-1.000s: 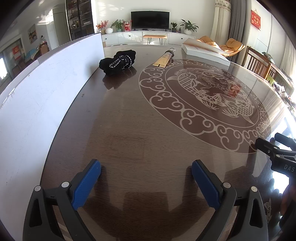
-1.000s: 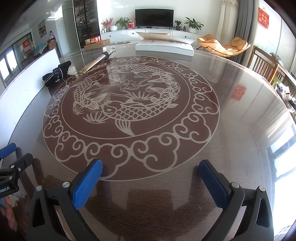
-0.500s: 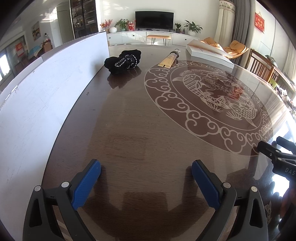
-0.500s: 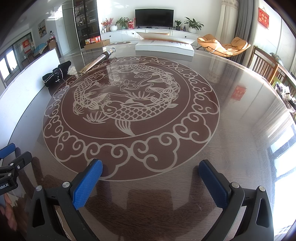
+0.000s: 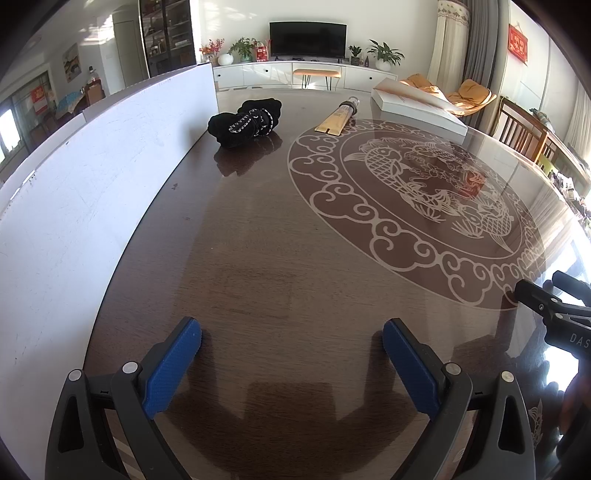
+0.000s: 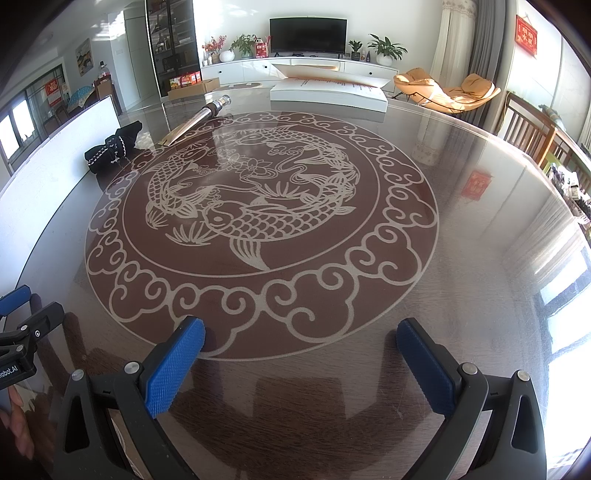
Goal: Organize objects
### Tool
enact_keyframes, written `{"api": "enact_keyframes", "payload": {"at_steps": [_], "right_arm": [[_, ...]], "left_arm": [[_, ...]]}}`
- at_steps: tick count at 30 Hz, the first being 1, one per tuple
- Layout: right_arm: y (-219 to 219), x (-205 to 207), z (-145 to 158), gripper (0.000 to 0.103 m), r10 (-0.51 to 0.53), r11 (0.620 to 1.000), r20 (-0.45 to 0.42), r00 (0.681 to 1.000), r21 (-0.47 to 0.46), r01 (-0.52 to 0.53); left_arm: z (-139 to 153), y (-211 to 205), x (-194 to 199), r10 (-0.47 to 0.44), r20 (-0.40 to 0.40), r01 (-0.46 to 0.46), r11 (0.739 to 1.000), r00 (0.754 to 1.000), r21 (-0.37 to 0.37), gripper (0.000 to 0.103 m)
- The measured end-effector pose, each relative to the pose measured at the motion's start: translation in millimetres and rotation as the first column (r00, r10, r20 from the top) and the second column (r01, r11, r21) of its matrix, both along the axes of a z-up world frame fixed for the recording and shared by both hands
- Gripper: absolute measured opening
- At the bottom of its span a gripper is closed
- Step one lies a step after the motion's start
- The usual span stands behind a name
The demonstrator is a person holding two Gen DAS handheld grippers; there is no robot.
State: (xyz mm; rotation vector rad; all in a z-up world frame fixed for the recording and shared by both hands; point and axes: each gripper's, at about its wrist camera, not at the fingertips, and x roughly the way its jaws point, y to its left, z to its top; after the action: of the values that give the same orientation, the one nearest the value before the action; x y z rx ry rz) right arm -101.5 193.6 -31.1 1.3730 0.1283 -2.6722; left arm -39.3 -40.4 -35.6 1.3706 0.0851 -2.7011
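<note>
the left tool [image 5: 291,347] stands wide, nothing between its blue pads, low over the dark wooden bench [image 5: 280,258]. the black rolled garment with white stitching [image 5: 245,118] lies well apart at about 11 o'clock from it, near the far end of the white board [image 5: 92,177] that runs along the bench's left edge. the yellow tube [image 5: 338,118] with a clear cap lies at about 12 to 1 o'clock, just touching the outer ring of the round koi emblem [image 5: 417,206]. bare bench lies between the left tool and both things.

the right tool [image 6: 301,350] is also wide and empty, hovering at the near rim of the emblem. from it, the garment [image 6: 110,149] sits at about 10 o'clock and the tube [image 6: 195,122] at about 11 o'clock, both well apart, across the emblem. an open white box [image 6: 328,96] rests at the far edge of the bench at 12 o'clock.

the left tool shows at the left edge of the right wrist view, with fingertips [image 6: 16,424] of a hand below it. a television [image 6: 308,31] and white cabinet stand beyond the bench.
</note>
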Motion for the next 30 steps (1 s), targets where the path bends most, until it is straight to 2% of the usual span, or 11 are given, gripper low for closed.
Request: {"api": "enact_keyframes", "payload": {"at_steps": [30], "right_arm": [[0.2,-0.1,-0.1,0.103,0.0,1.0,0.0,1.0,0.0,0.0]], "left_arm": [[0.1,0.3,-0.2,0.001,0.001,-0.001,1.0,1.0,0.0,0.102]]}}
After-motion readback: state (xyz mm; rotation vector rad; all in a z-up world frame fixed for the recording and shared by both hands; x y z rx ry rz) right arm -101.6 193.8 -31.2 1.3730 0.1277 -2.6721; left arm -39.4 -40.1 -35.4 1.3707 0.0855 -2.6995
